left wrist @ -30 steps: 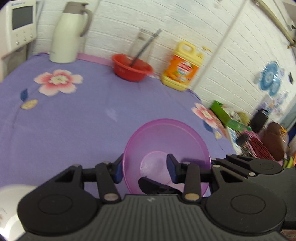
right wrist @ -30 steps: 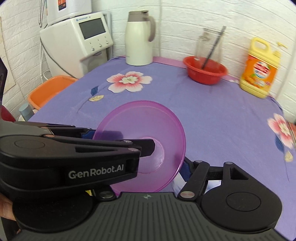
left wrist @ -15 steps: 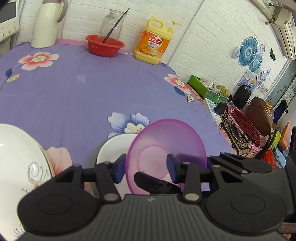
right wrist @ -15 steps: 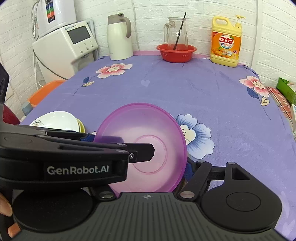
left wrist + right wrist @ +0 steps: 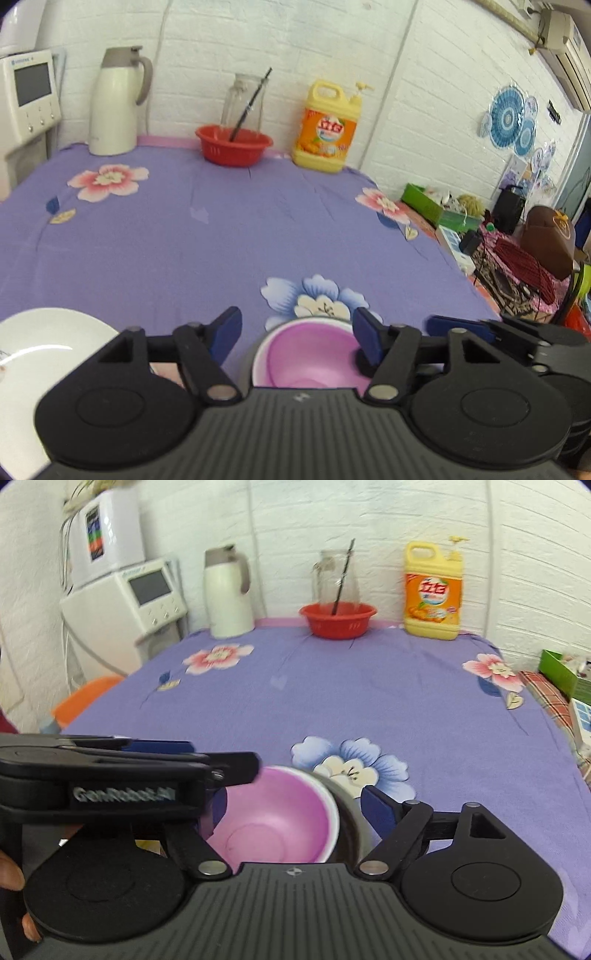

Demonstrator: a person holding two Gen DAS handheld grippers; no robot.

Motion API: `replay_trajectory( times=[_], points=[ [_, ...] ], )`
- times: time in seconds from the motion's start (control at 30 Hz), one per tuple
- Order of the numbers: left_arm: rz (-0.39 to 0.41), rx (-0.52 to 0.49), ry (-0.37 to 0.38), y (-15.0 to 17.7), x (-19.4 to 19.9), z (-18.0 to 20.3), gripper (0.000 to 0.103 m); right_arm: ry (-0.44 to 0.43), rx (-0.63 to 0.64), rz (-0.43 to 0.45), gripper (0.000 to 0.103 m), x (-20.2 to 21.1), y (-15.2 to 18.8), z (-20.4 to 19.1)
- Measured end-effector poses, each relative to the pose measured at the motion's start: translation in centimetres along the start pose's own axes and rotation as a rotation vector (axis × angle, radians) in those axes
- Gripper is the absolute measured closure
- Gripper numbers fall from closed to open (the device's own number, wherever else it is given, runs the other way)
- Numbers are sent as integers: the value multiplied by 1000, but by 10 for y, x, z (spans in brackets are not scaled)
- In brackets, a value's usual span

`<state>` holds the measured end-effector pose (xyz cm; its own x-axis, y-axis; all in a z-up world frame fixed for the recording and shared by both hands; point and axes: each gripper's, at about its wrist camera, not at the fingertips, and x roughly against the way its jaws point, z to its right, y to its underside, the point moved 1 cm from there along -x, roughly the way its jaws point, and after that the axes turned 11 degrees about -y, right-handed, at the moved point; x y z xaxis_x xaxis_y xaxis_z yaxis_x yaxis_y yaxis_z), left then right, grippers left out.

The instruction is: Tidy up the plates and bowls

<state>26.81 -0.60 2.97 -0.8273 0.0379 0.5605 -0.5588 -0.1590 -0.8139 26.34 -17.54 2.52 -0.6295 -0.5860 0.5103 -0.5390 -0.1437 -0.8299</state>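
A white plate (image 5: 40, 343) lies at the table's (image 5: 177, 243) near left edge. Just right of it, the left hand-held gripper (image 5: 297, 338) hangs released, jaws spread wide and clear of the pink bowl (image 5: 310, 354), which sits nested in a white bowl (image 5: 332, 825) inside a grey one (image 5: 352, 825), beside a blue flower print. The right hand-held gripper (image 5: 295, 808) is also spread, gripping nothing, over the same stack. Along the back wall stand a jug (image 5: 116, 103), a red basin (image 5: 233, 144) and a yellow bottle (image 5: 327, 129).
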Motion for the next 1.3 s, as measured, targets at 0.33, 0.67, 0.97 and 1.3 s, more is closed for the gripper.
replay_trajectory(
  times=[0.33, 0.67, 0.97, 1.3],
  points=[
    [26, 102, -7, 13, 9, -20, 32, 59, -206, 156, 0, 37, 40, 10],
    [-41, 83, -30, 18, -16, -20, 29, 38, -230, 72, 0, 3, 40, 17],
    [-94, 14, -52, 18, -41, -12, 27, 94, -197, -22, 0, -24, 37, 27],
    [-121, -4, -55, 19, -53, -9, 26, 159, -118, -101, 0, -41, 37, 32]
  ],
)
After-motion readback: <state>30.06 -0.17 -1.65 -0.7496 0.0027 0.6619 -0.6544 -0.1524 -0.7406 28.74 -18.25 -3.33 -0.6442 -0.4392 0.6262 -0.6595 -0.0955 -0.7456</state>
